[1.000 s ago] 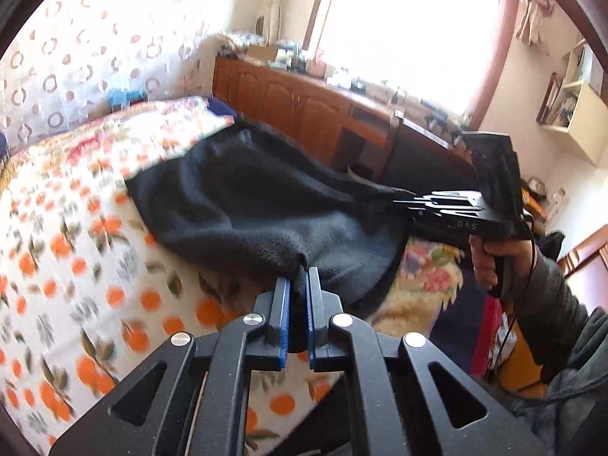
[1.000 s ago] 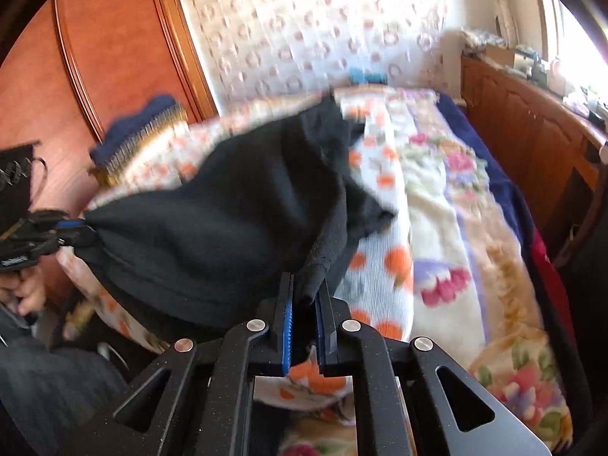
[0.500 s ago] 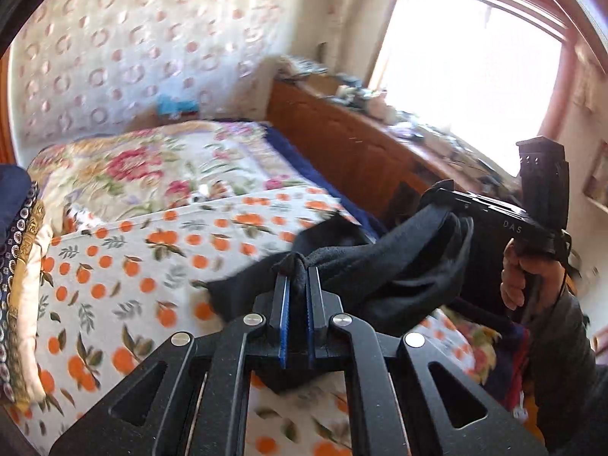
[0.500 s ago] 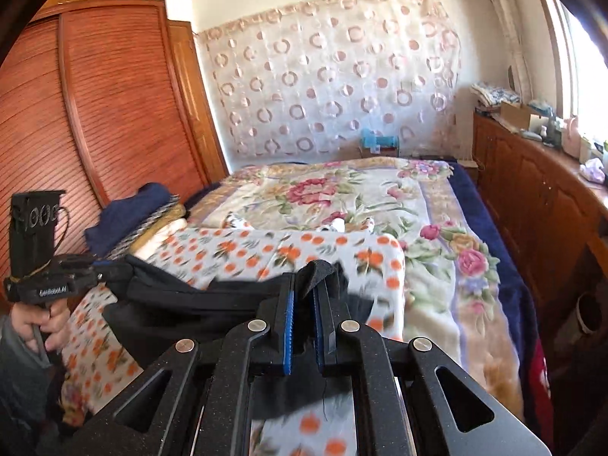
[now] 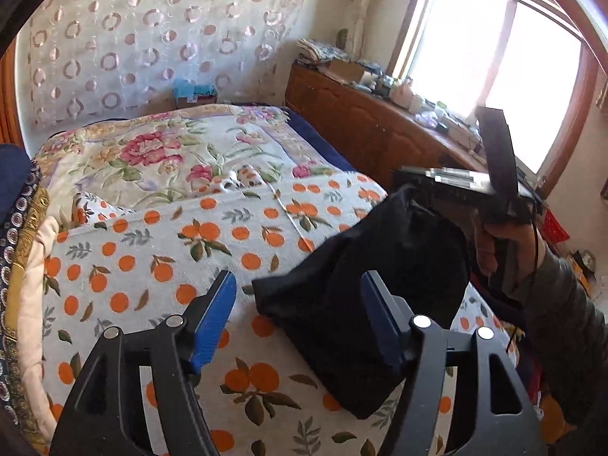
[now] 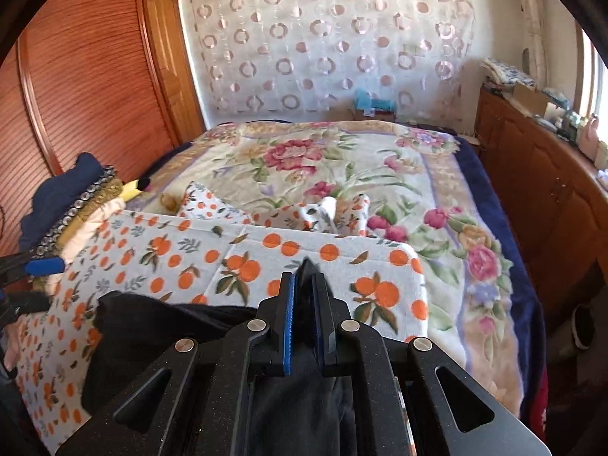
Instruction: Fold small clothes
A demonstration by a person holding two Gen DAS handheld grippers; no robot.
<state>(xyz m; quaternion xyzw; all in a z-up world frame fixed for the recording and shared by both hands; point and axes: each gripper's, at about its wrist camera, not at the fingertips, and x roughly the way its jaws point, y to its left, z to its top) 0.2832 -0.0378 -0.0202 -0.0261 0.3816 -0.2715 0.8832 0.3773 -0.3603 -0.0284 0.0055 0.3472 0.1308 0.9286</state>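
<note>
A black garment (image 5: 380, 266) hangs bunched from my right gripper (image 5: 408, 184), and its lower part rests on the orange-print sheet (image 5: 152, 258). In the right wrist view the right gripper (image 6: 304, 279) is shut on a fold of this garment (image 6: 152, 326), which droops to the left below it. My left gripper (image 5: 298, 285) has its jaws opening. A corner of the garment lies between the blue pads (image 5: 216, 315) without touching them. The left gripper (image 6: 34, 285) also shows at the left edge of the right wrist view, spread apart.
A floral blanket (image 6: 323, 159) covers the far half of the bed. Folded blankets (image 6: 68, 205) are stacked at the left beside a wooden wardrobe (image 6: 76, 95). A cluttered wooden cabinet (image 6: 532, 174) runs along the right under the window. A person's hand (image 5: 505, 250) holds the right gripper.
The left gripper let go of the black garment and opened wide. Both grippers swung over the bed, and the once spread garment now hangs bunched from the right gripper.
</note>
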